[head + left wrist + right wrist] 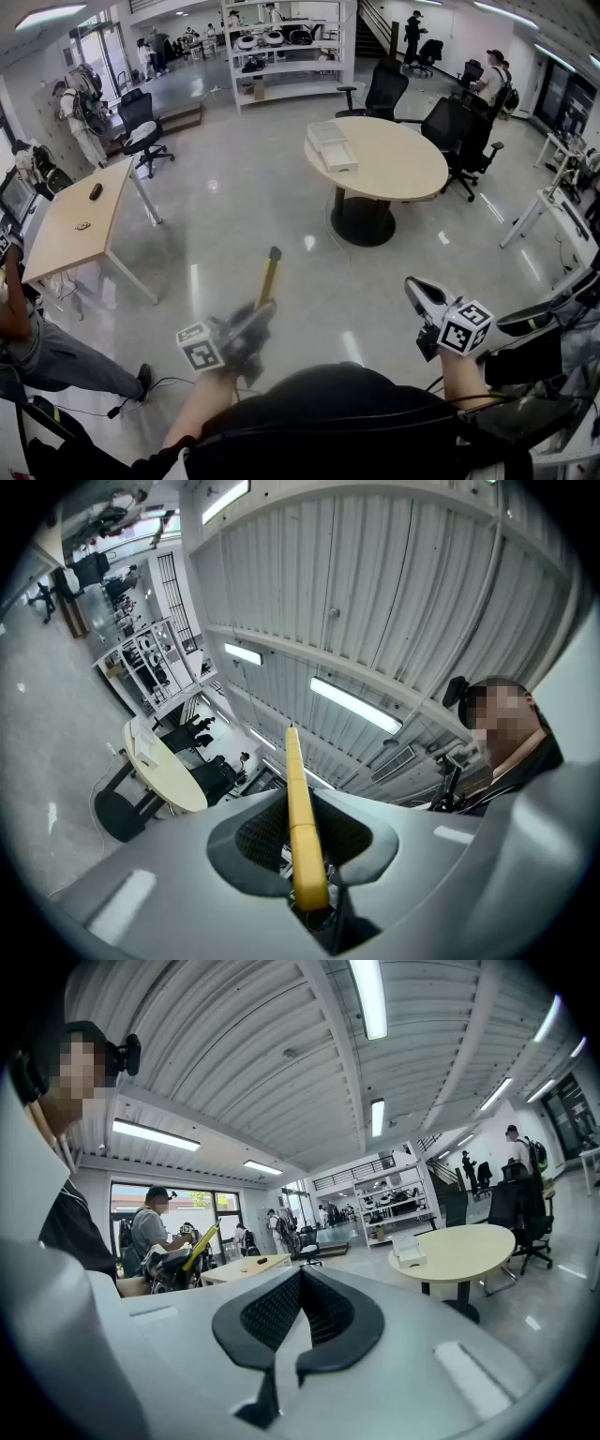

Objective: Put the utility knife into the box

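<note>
Left claw [261,314]: clamped on the yellow utility knife [271,277], which is held in the air and points toward 12 o'clock.
Right claw [419,292]: jaws together, nothing in them, at 4 o'clock.
Floor [234,225]: glossy grey, mirroring the ceiling lights.
Round table [403,169]: 1 o'clock, well apart from the knife.
White boxes [331,147]: on the round table's left part; contents cannot be told.
Long table [70,230]: 9 o'clock.

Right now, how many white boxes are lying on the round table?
2. The far white box lies by the left edge of the round table; the near white box sits right in front of it. None seems hidden.
</note>
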Available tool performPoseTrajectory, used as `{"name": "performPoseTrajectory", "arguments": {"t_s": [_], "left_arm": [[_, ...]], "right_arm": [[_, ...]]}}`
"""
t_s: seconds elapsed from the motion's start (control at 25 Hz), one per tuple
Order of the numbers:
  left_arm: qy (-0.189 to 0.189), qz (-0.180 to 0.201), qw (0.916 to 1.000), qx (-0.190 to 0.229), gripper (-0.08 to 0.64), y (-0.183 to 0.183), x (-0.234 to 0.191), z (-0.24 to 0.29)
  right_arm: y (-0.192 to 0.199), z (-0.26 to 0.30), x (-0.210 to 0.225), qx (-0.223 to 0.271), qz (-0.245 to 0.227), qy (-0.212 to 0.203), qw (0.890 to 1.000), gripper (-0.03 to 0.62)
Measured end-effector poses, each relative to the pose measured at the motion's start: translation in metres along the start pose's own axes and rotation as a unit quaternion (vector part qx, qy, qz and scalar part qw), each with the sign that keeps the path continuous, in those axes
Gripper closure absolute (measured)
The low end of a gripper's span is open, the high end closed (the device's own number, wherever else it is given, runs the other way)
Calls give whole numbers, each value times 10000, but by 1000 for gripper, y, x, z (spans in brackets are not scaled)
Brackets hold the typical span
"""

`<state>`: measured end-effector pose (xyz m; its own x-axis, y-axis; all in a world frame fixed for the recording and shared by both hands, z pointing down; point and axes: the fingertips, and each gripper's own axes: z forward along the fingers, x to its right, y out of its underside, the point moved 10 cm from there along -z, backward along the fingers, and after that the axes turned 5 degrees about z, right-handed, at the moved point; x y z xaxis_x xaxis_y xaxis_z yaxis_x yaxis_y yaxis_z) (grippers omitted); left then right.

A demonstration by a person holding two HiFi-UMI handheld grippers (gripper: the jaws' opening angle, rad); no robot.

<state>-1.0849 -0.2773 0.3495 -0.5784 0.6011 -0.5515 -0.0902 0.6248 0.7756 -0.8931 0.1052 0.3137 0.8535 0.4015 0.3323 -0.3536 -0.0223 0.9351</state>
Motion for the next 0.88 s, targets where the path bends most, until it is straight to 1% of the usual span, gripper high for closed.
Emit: {"name": "performPoseTrajectory", "arguments": {"t_s": [0.36,0.44,0.6,0.88], "left_arm": [[-7,-18,10000,28,489,-5,-2,-7],[2,-22,10000,10,489,-5,-3,-7],[16,-26,10000,-14,489,-4,-7,-10],[76,-128,9998,-107,489,3,-10,7]], "right_arm": [[-1,7,-6,-13,-41,-22,10000,580],[0,7,-5,5,14,7,10000,580],[3,7,-2,129,266,27,9996,578],[1,-8,9,196,326,145,9992,578]]}}
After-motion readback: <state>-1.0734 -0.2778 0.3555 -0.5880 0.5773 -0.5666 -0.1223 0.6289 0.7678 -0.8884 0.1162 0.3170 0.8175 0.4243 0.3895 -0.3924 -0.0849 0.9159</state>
